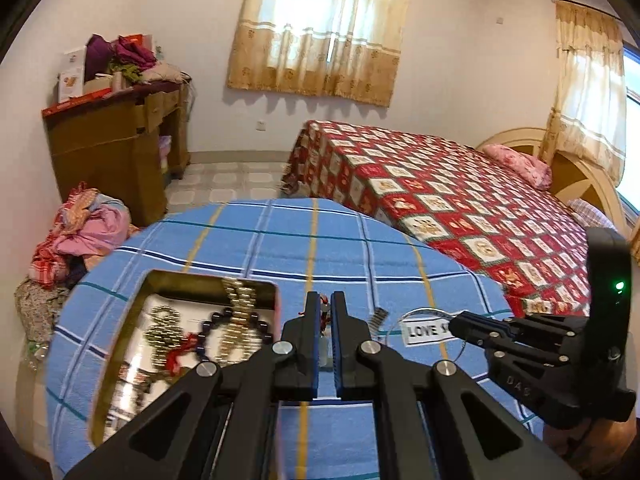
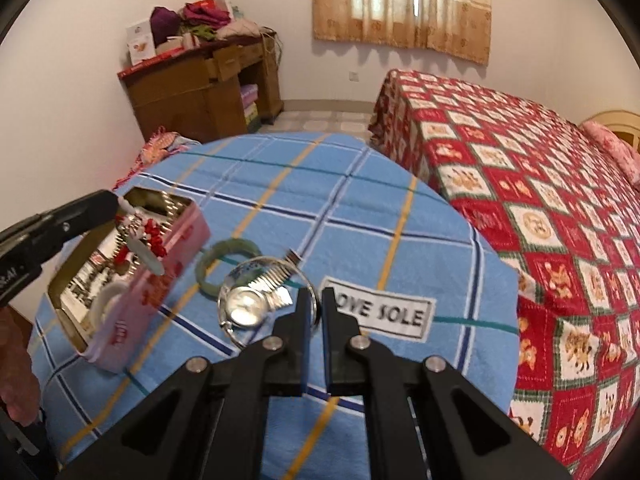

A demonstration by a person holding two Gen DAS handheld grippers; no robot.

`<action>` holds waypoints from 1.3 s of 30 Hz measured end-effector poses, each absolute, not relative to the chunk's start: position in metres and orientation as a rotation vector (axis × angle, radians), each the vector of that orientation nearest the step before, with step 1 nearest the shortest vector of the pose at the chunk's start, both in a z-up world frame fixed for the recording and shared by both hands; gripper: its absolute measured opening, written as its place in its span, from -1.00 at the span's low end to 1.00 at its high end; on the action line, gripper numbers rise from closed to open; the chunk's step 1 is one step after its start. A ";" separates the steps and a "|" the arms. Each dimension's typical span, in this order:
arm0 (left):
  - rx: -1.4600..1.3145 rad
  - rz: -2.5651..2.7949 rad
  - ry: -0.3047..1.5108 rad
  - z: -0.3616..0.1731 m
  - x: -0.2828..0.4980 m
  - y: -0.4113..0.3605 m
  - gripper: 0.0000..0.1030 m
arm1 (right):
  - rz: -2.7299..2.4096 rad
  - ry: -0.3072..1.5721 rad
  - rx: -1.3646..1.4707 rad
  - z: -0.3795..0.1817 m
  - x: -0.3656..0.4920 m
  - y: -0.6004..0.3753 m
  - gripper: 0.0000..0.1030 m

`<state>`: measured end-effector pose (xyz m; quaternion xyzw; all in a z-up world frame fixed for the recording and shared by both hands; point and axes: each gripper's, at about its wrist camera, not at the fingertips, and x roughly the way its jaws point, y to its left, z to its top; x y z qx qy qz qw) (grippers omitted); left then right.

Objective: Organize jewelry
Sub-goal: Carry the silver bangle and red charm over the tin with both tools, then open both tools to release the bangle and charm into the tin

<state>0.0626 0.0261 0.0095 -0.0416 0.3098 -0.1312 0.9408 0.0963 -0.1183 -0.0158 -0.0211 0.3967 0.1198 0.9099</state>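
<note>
While I'm holding both grippers over the round table [image 2: 360, 208] with its blue plaid cloth, my left gripper [image 1: 326, 312] is pinching a red-and-white charm piece [image 2: 146, 240] between nearly closed jaws. From the right wrist view that piece is hanging just over the open end of the pink tin [image 2: 160, 280], which is sitting near the table's left edge. Inside the tin I'm seeing gold bead strands [image 1: 240, 312], a dark bead bracelet [image 1: 224, 320] and a bit of red thread, all lying on its shiny floor.

My right gripper [image 2: 316, 308] is clamping the thin wire of a clear ring [image 2: 232, 320], jaws almost together around it. A silver watch [image 2: 248, 304] is sitting at that ring, its metal band running up and away toward the table's middle; whether it's resting on the cloth or lifted with the ring, I can't tell. A green jade bangle [image 2: 224, 260] is lying flat on the cloth just beyond the watch, between the tin and the white "LOVE SOLE" label [image 2: 392, 316] stitched on the cloth.

Beyond the table's far edge, a bed [image 2: 540, 200] with a red checked cover is standing to the right, and a brown cabinet [image 2: 200, 92] piled with clothes is against the wall.
</note>
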 end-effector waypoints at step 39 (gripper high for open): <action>-0.127 -0.070 0.719 -0.025 0.098 0.119 -0.93 | 0.422 0.770 -0.147 -0.021 0.137 0.010 -0.87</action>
